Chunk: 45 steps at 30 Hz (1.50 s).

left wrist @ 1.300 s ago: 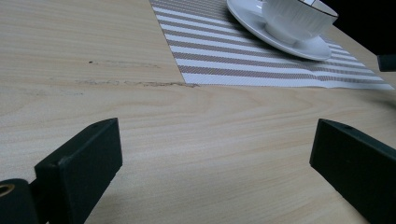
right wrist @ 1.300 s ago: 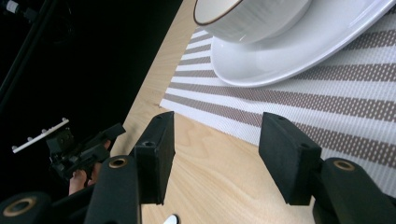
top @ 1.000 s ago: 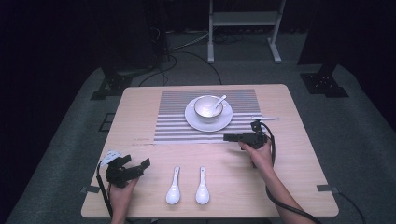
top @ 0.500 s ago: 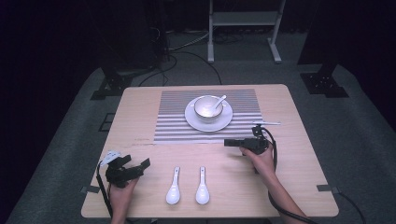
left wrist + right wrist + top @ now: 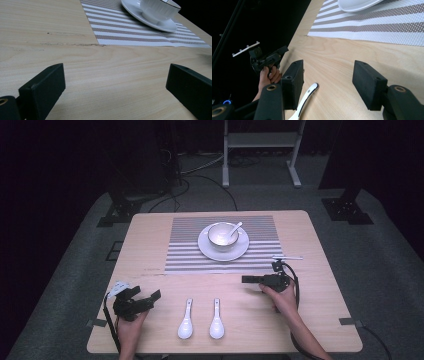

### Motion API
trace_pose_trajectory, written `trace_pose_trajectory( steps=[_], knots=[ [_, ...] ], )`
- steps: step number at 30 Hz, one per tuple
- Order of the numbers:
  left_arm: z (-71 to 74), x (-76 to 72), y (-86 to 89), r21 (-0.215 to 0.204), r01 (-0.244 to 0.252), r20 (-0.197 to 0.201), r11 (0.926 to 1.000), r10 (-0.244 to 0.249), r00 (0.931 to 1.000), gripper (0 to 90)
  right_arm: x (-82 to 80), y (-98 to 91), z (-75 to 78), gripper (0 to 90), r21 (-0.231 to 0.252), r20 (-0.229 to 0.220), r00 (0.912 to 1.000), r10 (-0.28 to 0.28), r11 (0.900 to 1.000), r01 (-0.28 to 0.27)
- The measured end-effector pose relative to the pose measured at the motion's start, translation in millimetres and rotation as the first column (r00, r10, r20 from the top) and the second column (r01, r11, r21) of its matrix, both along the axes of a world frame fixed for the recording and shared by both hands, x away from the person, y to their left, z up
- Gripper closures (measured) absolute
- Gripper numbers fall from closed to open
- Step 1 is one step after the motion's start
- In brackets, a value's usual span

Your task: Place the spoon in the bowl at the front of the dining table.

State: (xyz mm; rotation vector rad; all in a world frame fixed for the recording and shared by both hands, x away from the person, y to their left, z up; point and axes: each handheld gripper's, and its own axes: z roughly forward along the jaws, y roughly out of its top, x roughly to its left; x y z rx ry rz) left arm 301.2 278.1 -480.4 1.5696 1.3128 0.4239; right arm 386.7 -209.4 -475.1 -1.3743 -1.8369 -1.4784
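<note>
Two white spoons [image 5: 186,322] [image 5: 216,321] lie side by side near the table's front edge. A white bowl [image 5: 221,235] with a spoon in it stands on a white plate [image 5: 204,247] on the striped placemat [image 5: 185,255]. My left gripper [image 5: 150,297] [image 5: 115,75] rests at the front left, open, with bare wood between its jaws. My right gripper [image 5: 246,280] [image 5: 328,72] hovers right of the spoons and points left. Its jaws have just been opening and hold nothing. A spoon's handle [image 5: 308,96] lies on the table just past its left jaw.
The plate [image 5: 160,23] and bowl [image 5: 160,8] show at the top right of the left gripper view. The right gripper view shows the left hand with its gripper [image 5: 265,61] by the table's edge. A thin white stick [image 5: 287,257] lies right of the placemat. Dark floor and stands surround the table.
My right gripper has drifted from the placemat's edge toward the table's front, closer to the spoons. The left gripper has not moved.
</note>
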Motion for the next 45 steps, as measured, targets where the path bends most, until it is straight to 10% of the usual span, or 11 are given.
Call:
trace_pose_trajectory(
  steps=[45],
  knots=[
    [0.1,-0.1,0.2,0.001,0.001,0.0,1.0,-0.001,1.0,1.0,-57.3,-9.4,-16.9,37.2,0.045,0.007,0.9988,0.048,0.9978,-0.048]
  ],
)
